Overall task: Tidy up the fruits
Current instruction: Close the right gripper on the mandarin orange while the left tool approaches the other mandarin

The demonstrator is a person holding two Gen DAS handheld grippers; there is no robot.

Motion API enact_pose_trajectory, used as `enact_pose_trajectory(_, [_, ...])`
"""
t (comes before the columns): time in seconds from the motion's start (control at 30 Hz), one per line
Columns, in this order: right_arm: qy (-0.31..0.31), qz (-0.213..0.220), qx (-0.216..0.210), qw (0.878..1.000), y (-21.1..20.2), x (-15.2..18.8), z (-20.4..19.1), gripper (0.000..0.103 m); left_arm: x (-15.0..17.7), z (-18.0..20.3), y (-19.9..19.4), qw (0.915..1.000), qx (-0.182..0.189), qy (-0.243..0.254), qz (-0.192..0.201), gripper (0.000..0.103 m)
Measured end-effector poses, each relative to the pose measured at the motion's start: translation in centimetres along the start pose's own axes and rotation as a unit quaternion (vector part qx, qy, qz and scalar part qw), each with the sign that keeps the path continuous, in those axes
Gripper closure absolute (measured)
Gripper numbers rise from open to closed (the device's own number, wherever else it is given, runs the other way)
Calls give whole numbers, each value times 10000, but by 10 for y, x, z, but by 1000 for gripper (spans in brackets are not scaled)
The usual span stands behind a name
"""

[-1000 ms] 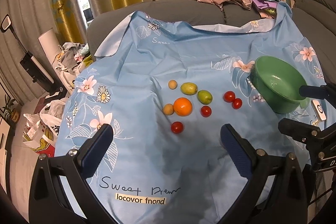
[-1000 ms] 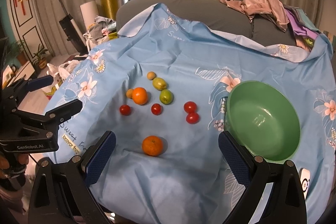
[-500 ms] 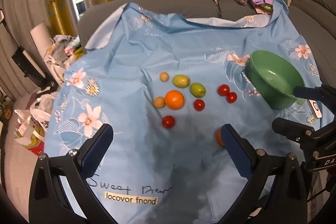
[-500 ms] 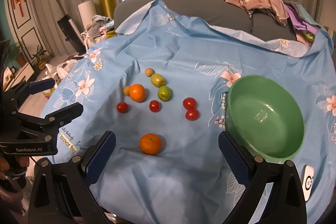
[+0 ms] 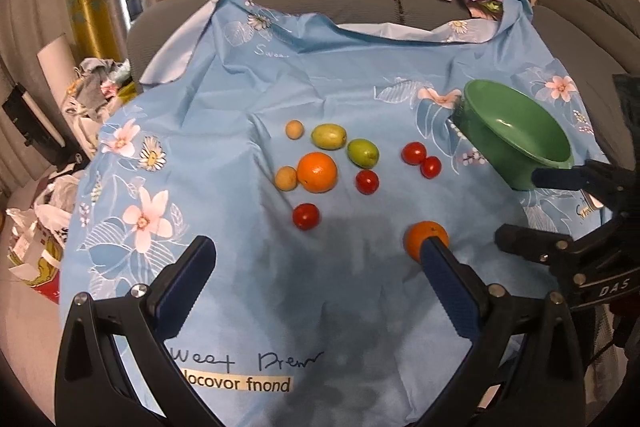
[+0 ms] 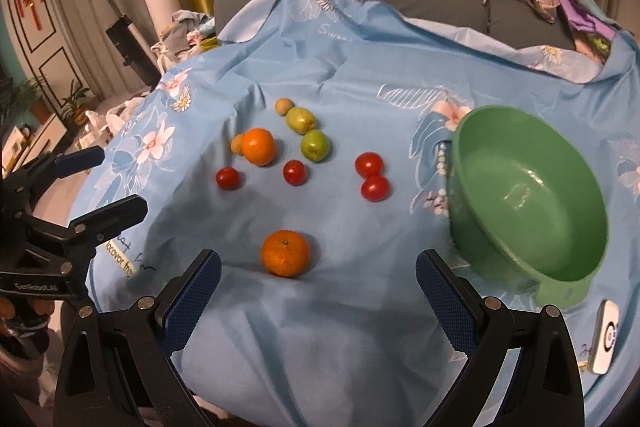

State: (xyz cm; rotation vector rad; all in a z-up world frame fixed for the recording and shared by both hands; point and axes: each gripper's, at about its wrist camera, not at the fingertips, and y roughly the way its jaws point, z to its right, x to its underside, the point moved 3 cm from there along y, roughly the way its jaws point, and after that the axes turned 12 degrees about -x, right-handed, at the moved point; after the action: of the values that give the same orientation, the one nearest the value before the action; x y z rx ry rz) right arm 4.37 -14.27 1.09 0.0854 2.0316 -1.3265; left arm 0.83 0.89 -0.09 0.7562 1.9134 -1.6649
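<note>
Both grippers, left gripper (image 5: 316, 255) and right gripper (image 6: 318, 267), gaping wide over wrinkled blue floral cloth (image 6: 320, 327), dimpled round tangerine (image 6: 285, 253) sitting at twelve o'clock of right's textured pads, glossy green plastic bowl (image 6: 528, 203) tilting at two o'clock.

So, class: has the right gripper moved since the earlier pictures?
Yes. In its own view the lone orange now sits closer to the right gripper, so it has advanced toward that fruit and the green bowl.
</note>
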Motion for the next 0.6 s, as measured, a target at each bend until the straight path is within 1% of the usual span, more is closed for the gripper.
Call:
enact_pose_trajectory(0.1, [-41, -51, -65, 10000, 10, 4, -1, 5, 3, -3, 10, 9996, 210, -117, -154, 1])
enact_pose_trajectory(0.17, [-29, -122, -199, 9997, 20, 7, 1, 12, 5, -4, 16, 9993, 262, -177, -218, 1])
enact_pose_trajectory(0.27, [77, -294, -304, 9991, 36, 10, 6, 20, 5, -2, 28, 9990, 268, -178, -301, 2])
enact_pose_trajectory(0.4, [159, -391, -429, 9982, 52, 11, 11, 21, 1, 2, 43, 9990, 167, -81, -414, 2])
enact_pose_trajectory(0.43, [164, -419, -435, 9980, 56, 10, 13, 25, 0, 3, 46, 9990, 160, -66, -411, 2])
enact_pose_trajectory(0.47, [171, -476, -449, 9977, 61, 10, 14, 33, -1, 3, 48, 9990, 155, -55, -405, 2])
enact_pose_trajectory(0.5, [176, -524, -458, 9974, 64, 10, 14, 36, -4, 4, 50, 9991, 136, -38, -404, 2])
enact_pose_trajectory(0.6, [177, -639, -521, 9964, 75, 9, 16, 37, -9, 4, 56, 9992, 131, 6, -387, 2])
